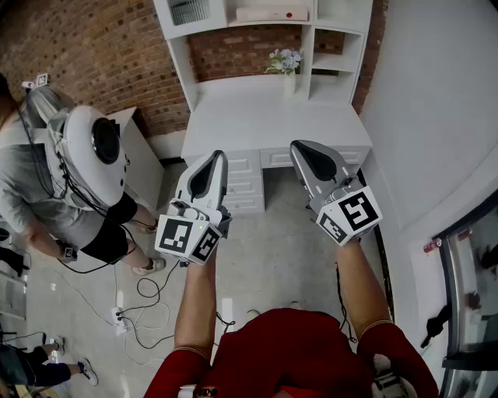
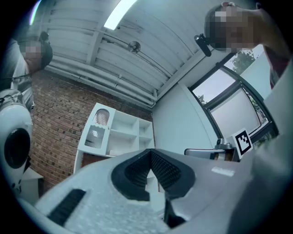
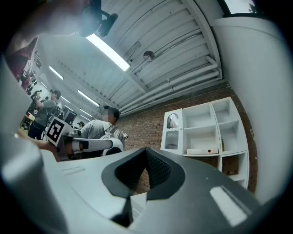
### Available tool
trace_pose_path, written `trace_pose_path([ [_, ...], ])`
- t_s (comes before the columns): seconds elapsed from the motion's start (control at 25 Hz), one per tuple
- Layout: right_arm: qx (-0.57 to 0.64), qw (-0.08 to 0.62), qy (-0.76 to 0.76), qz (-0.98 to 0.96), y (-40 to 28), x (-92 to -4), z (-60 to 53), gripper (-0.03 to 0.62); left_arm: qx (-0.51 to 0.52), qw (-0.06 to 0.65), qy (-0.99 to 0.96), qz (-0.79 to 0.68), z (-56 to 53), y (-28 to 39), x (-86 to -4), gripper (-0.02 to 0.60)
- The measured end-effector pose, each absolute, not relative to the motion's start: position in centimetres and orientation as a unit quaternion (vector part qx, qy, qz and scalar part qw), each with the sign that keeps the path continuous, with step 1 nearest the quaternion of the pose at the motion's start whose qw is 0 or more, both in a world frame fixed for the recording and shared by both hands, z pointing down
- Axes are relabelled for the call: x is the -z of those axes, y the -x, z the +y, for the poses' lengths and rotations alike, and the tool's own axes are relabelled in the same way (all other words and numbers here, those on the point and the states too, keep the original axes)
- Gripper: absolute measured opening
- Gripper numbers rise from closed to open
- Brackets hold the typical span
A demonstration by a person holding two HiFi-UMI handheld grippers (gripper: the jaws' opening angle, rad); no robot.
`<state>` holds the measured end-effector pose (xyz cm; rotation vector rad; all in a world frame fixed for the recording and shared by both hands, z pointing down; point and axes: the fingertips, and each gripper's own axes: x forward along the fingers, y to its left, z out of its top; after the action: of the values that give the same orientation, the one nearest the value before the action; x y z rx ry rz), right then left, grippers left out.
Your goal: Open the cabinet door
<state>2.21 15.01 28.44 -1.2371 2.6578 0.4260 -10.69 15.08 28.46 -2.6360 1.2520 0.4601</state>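
Note:
A white desk with a shelf hutch (image 1: 268, 116) stands against the brick wall ahead. The hutch's cabinet door (image 1: 189, 12), with a grille panel, is at its upper left and looks closed; it also shows in the left gripper view (image 2: 97, 130) and the right gripper view (image 3: 171, 132). Both grippers are held up in the air well short of the desk and touch nothing. My left gripper (image 1: 215, 156) (image 2: 150, 151) is shut and empty. My right gripper (image 1: 299, 147) (image 3: 145, 150) has its jaws together, with nothing between them.
A person in a grey shirt (image 1: 31, 186) with a white helmet-like device (image 1: 93, 151) stands at the left. Cables and a power strip (image 1: 120, 315) lie on the floor. Drawers (image 1: 245, 186) sit under the desk, a flower vase (image 1: 285, 64) on it. A white wall (image 1: 436, 116) runs along the right.

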Motion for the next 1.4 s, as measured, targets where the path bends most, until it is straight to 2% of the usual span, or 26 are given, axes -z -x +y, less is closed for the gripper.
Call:
trace_pose_path([
  [0.24,-0.142,0.095,0.409,0.896,-0.7,-28.6,15.0,0.011,-0.155,0.085,0.891,0.419,14.8,11.8,-29.2,-0.002],
  [0.88,-0.127,0.095,0.431,0.888,5.7,-30.1,13.6,0.012,-0.165,0.074,0.891,0.418,13.3,20.2,-30.6,-0.002],
  [1.16,-0.142,0.099,0.412,0.895,6.4,-29.5,8.7,0.012,-0.165,0.086,0.889,0.418,8.7,20.5,-30.3,-0.002],
  [1.4,-0.142,0.125,0.387,0.902,4.5,-29.6,-0.4,0.012,-0.151,0.093,0.885,0.431,0.6,19.4,-30.7,-0.002],
])
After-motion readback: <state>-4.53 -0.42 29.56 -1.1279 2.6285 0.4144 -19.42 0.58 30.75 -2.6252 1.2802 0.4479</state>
